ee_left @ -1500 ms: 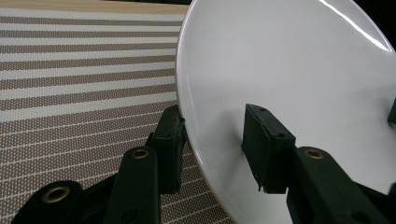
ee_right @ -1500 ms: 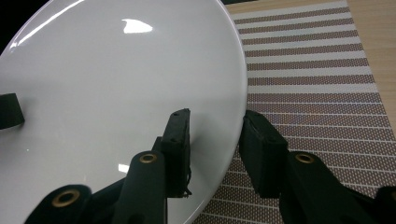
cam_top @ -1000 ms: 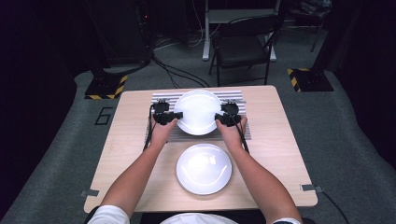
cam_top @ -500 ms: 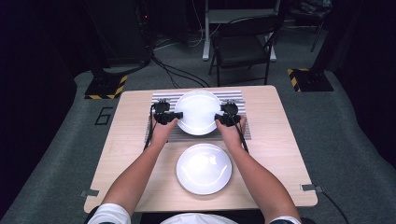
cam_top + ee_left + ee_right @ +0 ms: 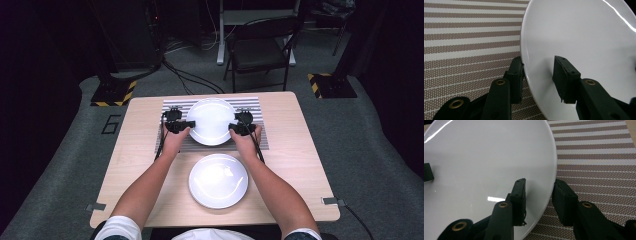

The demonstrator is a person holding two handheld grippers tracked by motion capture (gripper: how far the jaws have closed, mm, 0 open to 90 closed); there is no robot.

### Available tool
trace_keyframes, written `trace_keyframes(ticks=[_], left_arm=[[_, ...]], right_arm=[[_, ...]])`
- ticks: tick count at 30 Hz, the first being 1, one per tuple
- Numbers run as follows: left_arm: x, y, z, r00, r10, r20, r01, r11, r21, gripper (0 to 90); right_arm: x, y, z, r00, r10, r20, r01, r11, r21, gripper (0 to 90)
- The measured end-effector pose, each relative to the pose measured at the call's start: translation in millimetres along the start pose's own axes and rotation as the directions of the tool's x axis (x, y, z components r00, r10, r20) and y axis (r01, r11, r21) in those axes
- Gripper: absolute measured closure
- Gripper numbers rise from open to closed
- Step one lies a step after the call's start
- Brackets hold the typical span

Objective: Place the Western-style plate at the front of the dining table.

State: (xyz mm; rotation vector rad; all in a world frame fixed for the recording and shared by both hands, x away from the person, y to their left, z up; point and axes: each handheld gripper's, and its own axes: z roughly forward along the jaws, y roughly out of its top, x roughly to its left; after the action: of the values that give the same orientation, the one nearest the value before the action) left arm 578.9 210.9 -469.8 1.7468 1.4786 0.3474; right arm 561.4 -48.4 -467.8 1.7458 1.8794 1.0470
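Note:
A white plate (image 5: 212, 120) lies on a striped placemat (image 5: 257, 107) at the far middle of the table. My left gripper (image 5: 189, 124) holds its left rim. In the left gripper view the rim of this plate (image 5: 579, 37) runs between the jaws of my left gripper (image 5: 537, 72), which have just been closing onto it. One jaw sits under the edge, the other on the upper face. My right gripper (image 5: 233, 127) grips the right rim. In the right gripper view my right gripper (image 5: 539, 195) clamps the plate (image 5: 486, 157) the same way.
A second white plate (image 5: 218, 180) rests on the bare wooden table (image 5: 140, 150) close to the person, between the two forearms. Beyond the table stand a folding chair (image 5: 260, 50) and floor cables. The placemat (image 5: 469, 37) stretches left of the held plate.

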Motion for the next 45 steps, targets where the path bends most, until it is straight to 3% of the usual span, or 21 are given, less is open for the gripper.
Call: trace_keyframes(ticks=[11,23,38,45], left_arm=[[3.0,-1.2,7.8,0.9999,-0.012,-0.005,0.012,0.9998,0.016,60.2],[0.5,-0.6,12.2,0.9996,0.019,-0.019,-0.019,0.9996,0.019,60.4],[4.9,-2.6,20.4,0.9996,-0.003,-0.028,0.004,0.9995,0.031,60.5],[4.6,-5.0,26.7,0.9998,-0.01,-0.017,0.011,0.999,0.043,60.5]], right_arm=[[-1.3,-1.1,8.1,1.0,-0.001,0.004,0.0,1.0,0.016,63.5],[-3.4,-1.7,12.3,0.9998,-0.011,0.019,0.011,1.0,0.025,63.2],[-2.4,-4.8,19.6,0.9989,-0.041,0.021,0.041,0.998,0.041,63.0],[-7.6,-4.9,24.3,0.9994,-0.02,0.028,0.018,0.998,0.054,63.0]])
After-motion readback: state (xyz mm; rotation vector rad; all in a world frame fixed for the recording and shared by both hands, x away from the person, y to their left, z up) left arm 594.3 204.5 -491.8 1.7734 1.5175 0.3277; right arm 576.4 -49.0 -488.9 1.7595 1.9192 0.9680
